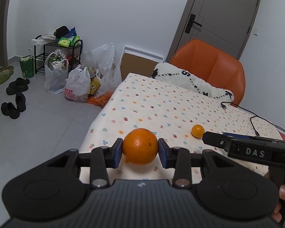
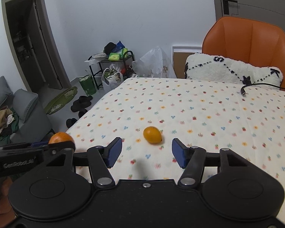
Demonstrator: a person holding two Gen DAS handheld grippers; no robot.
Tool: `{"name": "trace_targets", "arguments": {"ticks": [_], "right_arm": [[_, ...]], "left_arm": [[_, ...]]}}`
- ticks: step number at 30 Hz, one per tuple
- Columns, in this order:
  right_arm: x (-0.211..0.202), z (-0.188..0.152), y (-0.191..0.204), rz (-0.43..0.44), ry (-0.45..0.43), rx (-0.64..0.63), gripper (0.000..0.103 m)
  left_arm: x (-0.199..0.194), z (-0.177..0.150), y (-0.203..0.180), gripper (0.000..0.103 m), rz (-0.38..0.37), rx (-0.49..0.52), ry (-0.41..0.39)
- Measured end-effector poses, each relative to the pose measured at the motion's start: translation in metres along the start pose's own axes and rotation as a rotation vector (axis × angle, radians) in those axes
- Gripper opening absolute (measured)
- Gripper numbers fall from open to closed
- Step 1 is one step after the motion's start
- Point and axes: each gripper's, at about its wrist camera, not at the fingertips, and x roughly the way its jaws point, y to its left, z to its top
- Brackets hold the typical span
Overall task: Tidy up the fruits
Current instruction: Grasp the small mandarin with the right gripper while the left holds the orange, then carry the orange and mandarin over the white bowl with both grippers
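Left claw (image 1: 140, 150) around orange (image 1: 140, 146), right claw (image 2: 146, 152) agape.

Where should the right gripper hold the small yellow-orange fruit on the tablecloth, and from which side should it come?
Probably across its short middle. The small fruit is egg-shaped and lies on its side on the tablecloth, its long axis slanting a little. The open right gripper is already in front of it, so move straight forward and low, turning slightly so the pads close on the narrow sides.

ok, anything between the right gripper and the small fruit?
Nothing visible. The right gripper is open, and only bare tablecloth lies between it and the small fruit ahead of its fingers.
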Motion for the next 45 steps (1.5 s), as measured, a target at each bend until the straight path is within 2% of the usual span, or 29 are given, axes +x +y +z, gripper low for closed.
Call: {"name": "trace_targets", "arguments": {"ticks": [9, 11, 17, 27, 34, 45], "right_arm": [[0.028, 0.005, -0.004, -0.005, 0.025, 0.009, 0.041], [0.033, 0.004, -0.004, 0.004, 0.045, 0.007, 0.023], [0.02, -0.002, -0.002, 0.014, 0.038, 0.013, 0.021], [-0.036, -0.011, -0.017, 0.02, -0.04, 0.043, 0.021], [-0.081, -0.015, -0.044, -0.005, -0.116, 0.09, 0.021], [-0.134, -0.037, -0.089, -0.057, -0.189, 0.153, 0.022]], "left_arm": [[0.013, 0.002, 0.006, 0.038, 0.011, -0.007, 0.016], [0.013, 0.002, 0.006, 0.038, 0.013, -0.007, 0.015], [0.006, 0.005, -0.002, 0.038, 0.025, 0.005, 0.004], [-0.019, 0.006, -0.037, 0.038, 0.005, 0.063, -0.033], [-0.041, 0.003, -0.077, 0.038, -0.036, 0.117, -0.065], [-0.065, -0.016, -0.141, 0.038, -0.129, 0.202, -0.076]]}}
